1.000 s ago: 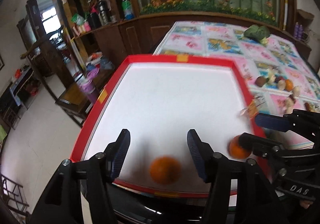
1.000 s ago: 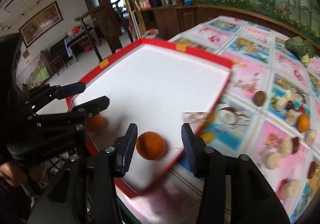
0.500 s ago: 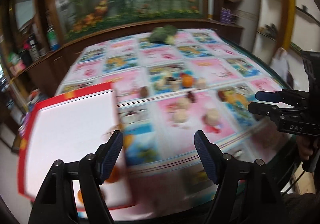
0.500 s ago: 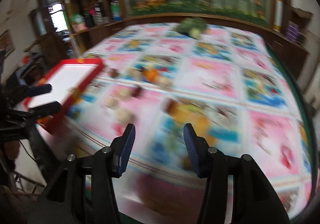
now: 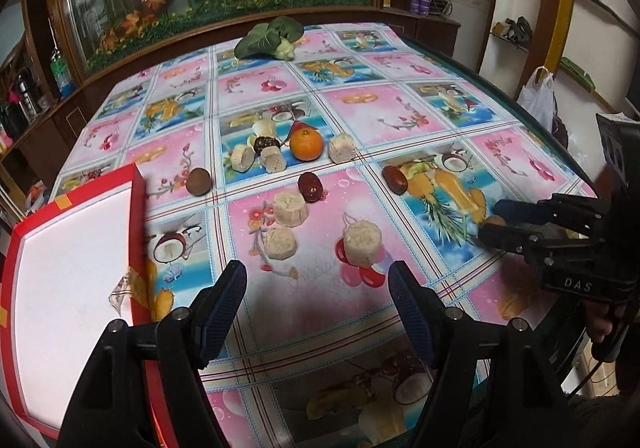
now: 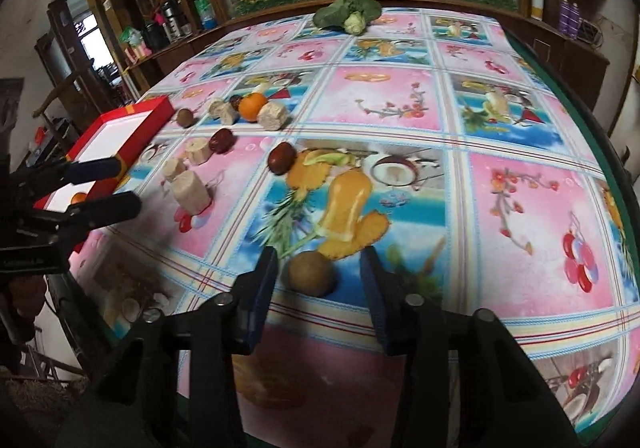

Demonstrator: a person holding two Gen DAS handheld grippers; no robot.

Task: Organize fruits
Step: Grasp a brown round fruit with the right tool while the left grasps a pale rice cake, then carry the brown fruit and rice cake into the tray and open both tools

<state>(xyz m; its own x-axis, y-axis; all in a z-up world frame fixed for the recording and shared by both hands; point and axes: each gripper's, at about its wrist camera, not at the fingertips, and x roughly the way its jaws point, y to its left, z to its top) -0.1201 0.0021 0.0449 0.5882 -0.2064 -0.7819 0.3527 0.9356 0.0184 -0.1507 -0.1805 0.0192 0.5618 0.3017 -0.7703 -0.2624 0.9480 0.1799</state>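
Observation:
My left gripper (image 5: 316, 288) is open and holds nothing, low over the tablecloth near the front edge, right of the red tray (image 5: 138, 208). Ahead of it lie pale cut chunks (image 5: 362, 246), red dates (image 5: 309, 187), an orange (image 5: 306, 144) and a brown round fruit (image 5: 199, 181). My right gripper (image 6: 318, 272) is open, its jaws on either side of another brown round fruit (image 6: 312, 274) without touching it. One orange (image 6: 79, 198) shows inside the tray (image 6: 132, 128), behind the left gripper (image 6: 108, 188).
A leafy green vegetable (image 5: 272, 38) lies at the table's far edge. The patterned tablecloth (image 6: 520, 208) covers the table; wooden cabinets and a planted glass case stand behind. A white plastic bag (image 5: 538, 96) hangs at the right.
Both grippers swung right, away from the tray where they released oranges, out over the table. The right gripper now straddles a brown fruit.

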